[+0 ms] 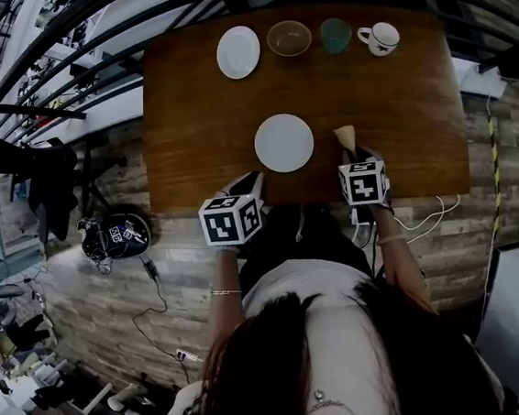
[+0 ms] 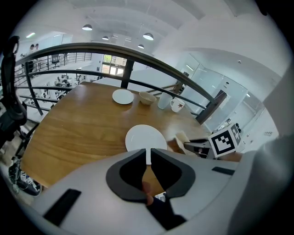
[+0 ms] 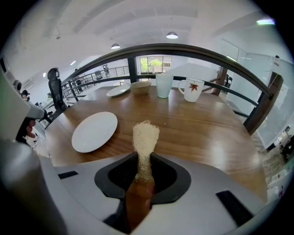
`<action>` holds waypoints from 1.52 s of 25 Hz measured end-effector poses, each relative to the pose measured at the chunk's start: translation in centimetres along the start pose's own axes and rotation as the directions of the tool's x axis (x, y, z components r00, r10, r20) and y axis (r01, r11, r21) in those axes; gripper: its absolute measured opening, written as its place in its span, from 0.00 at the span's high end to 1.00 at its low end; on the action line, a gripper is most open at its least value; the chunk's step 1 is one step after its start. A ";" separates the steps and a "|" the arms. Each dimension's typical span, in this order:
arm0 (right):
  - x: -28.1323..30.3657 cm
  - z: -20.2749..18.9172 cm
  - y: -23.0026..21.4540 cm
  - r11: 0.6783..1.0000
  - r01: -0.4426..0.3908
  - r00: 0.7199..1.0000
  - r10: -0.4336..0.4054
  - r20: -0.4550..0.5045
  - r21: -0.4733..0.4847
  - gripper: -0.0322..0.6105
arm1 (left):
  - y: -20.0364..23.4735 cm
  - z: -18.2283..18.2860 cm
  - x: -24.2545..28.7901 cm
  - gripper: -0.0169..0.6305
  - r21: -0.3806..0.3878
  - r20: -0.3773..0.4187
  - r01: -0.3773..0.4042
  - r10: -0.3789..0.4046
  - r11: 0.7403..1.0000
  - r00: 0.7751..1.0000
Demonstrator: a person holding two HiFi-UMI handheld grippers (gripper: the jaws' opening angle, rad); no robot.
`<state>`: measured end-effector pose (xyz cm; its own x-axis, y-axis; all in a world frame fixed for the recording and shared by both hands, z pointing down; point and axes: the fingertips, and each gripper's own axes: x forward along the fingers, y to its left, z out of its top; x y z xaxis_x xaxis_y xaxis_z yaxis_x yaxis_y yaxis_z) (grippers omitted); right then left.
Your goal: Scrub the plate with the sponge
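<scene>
A round white plate point(image 1: 284, 142) point(image 2: 146, 137) point(image 3: 94, 131) lies on the wooden table point(image 1: 195, 117) near its front edge. To its right, my right gripper point(image 1: 356, 157) point(image 3: 144, 160) is shut on a pale, fibrous sponge point(image 1: 346, 137) point(image 3: 145, 137), which sticks up and forward out of the jaws above the table. The sponge point(image 2: 181, 140) is apart from the plate. My left gripper point(image 1: 248, 183) point(image 2: 148, 156) hovers at the table's front edge, just left of the plate and below it in the head view. Its jaws are shut with nothing in them.
Along the table's far edge stand a second white plate point(image 1: 238, 51), a tan bowl point(image 1: 289, 38), a green cup point(image 1: 335, 35) and a white mug point(image 1: 380, 38). A dark railing runs behind the table. Cables hang off the front edge at the right.
</scene>
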<state>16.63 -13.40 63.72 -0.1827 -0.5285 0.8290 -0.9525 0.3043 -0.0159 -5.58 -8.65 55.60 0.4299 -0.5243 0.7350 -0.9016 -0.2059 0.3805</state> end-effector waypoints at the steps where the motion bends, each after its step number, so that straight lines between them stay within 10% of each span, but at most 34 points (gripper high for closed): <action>1: 0.1 0.1 0.0 1.000 0.007 1.000 -0.007 -0.001 0.004 0.79 | 0.2 0.0 0.2 0.94 0.001 -0.008 0.007 -0.007 1.000 1.000; 38: 3.9 6.6 7.1 0.997 -0.025 0.996 0.018 -0.086 -0.076 0.79 | 4.0 -3.2 7.8 0.83 0.016 -0.308 0.155 -0.143 0.988 0.941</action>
<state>7.55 -18.50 63.15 -0.1781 -0.4528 0.8736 -0.9265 0.3763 0.0061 -5.71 -10.92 64.62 0.5478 -0.2091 0.8101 -0.8247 -0.2976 0.4809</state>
